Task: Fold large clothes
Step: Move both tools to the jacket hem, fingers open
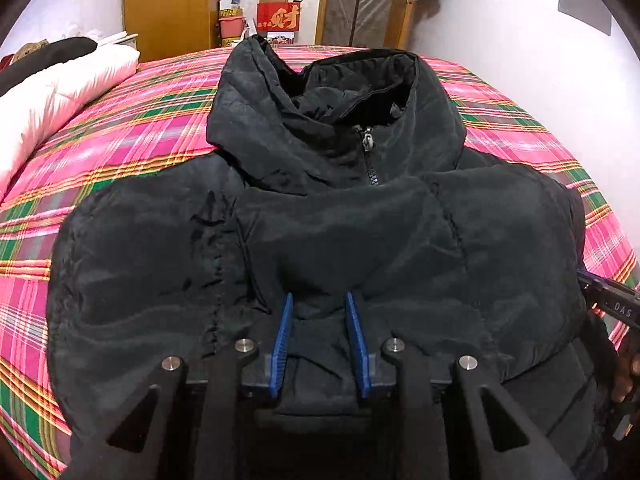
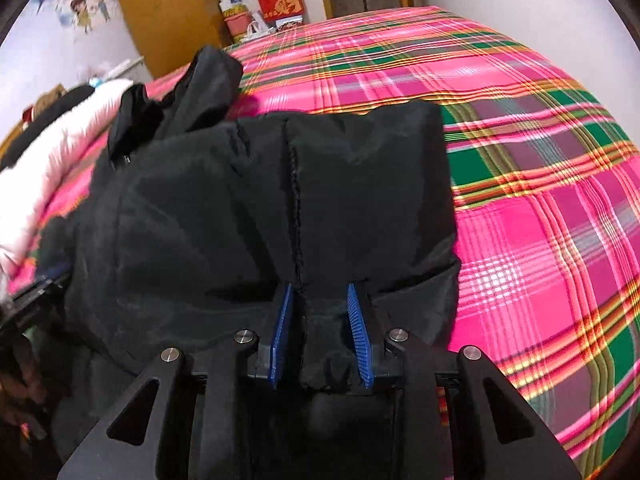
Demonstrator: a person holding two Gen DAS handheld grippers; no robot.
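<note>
A black puffy hooded jacket (image 1: 340,216) lies on the pink plaid bed (image 1: 132,120), zipped, hood toward the far side, sleeves folded over its front. My left gripper (image 1: 319,300) rests on the jacket's lower front, its blue fingers (image 1: 283,336) a little apart with a fold of black fabric between them. In the right wrist view the jacket (image 2: 240,200) fills the left half. My right gripper (image 2: 319,290) has its blue fingers (image 2: 360,332) closed around a bunched fold of the jacket's right side. The right gripper's body shows at the right edge of the left view (image 1: 612,300).
A white and black bundle of bedding (image 1: 52,88) lies at the bed's left edge. Beyond the bed stand a wooden wardrobe (image 1: 168,4), red boxes (image 1: 278,18) and a door. Open plaid bedsheet (image 2: 540,200) spreads to the right of the jacket.
</note>
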